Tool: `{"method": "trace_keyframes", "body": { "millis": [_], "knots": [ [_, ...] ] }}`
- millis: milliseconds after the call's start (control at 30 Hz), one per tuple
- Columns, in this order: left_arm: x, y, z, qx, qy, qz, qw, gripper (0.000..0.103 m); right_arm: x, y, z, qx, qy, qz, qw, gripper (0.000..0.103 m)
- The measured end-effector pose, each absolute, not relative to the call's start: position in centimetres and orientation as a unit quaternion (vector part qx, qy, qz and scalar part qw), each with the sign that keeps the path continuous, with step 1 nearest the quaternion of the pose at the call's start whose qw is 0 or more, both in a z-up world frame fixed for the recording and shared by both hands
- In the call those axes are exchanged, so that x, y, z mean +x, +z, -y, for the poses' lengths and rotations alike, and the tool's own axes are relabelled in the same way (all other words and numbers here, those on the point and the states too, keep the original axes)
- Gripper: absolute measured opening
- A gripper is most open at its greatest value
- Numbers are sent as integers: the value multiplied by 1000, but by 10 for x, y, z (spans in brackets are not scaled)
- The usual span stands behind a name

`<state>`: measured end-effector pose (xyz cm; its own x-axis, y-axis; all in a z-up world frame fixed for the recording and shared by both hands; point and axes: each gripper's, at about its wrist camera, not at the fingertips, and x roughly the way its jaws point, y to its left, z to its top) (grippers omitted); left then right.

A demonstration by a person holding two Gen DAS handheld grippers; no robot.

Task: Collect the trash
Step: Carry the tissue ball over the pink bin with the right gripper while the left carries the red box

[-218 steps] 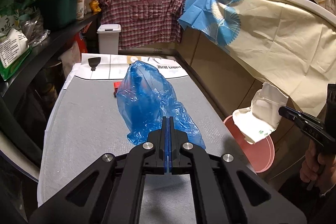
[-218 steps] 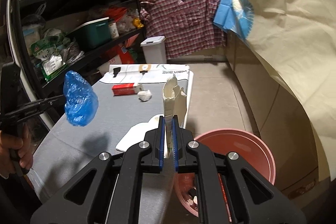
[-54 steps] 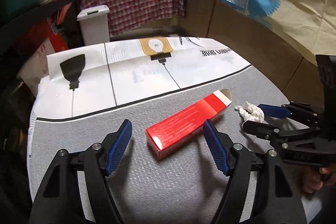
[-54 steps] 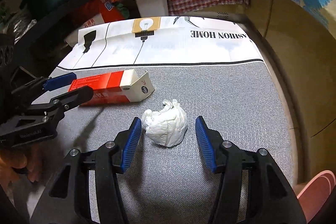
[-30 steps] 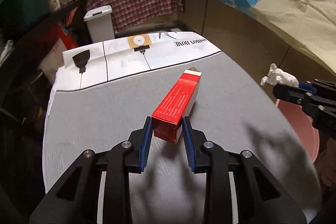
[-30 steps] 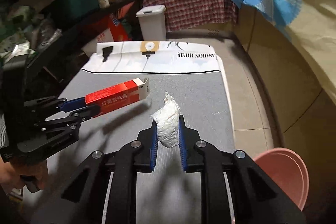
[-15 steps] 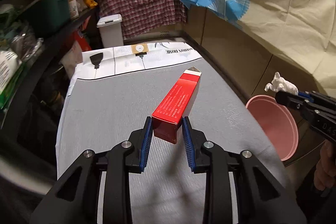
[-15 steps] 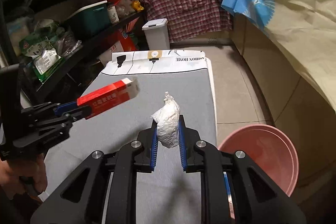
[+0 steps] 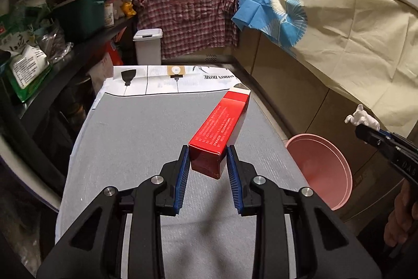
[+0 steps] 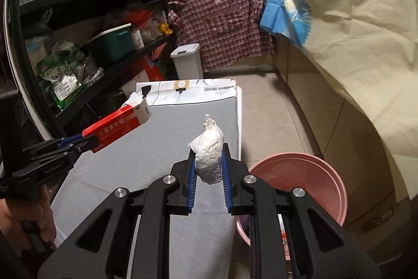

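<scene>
My left gripper (image 9: pixel 207 158) is shut on a long red carton (image 9: pixel 222 127) and holds it in the air above the grey table (image 9: pixel 135 132). The carton (image 10: pixel 117 126) also shows in the right wrist view, at the left. My right gripper (image 10: pixel 209 164) is shut on a crumpled white paper wad (image 10: pixel 209 145), held above the table's right edge. The wad (image 9: pixel 361 117) also shows at the right of the left wrist view, above and beyond the basin. A pink basin (image 10: pixel 297 174) stands on the floor right of the table; it also shows in the left wrist view (image 9: pixel 321 166).
A printed white cloth (image 9: pixel 172 80) covers the table's far end. A white lidded bin (image 9: pixel 147 46) stands beyond it. Black shelves (image 10: pixel 78 25) full of goods run along the left. Cloth-draped counters (image 9: pixel 339 38) run along the right.
Both grippers closed on the carton and the paper wad, lifted them off the table and drew back. The right gripper has moved right toward the pink basin.
</scene>
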<state>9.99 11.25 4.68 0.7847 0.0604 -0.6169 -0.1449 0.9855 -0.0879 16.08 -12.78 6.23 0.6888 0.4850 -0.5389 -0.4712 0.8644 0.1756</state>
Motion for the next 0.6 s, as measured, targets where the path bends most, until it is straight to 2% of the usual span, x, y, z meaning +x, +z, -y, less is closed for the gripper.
{"method": "trace_keyframes", "body": {
  "millis": [600],
  "knots": [
    [92, 36, -55, -34, 32, -327, 944, 29, 168, 39, 196, 47, 209, -299, 930, 18]
  ]
}}
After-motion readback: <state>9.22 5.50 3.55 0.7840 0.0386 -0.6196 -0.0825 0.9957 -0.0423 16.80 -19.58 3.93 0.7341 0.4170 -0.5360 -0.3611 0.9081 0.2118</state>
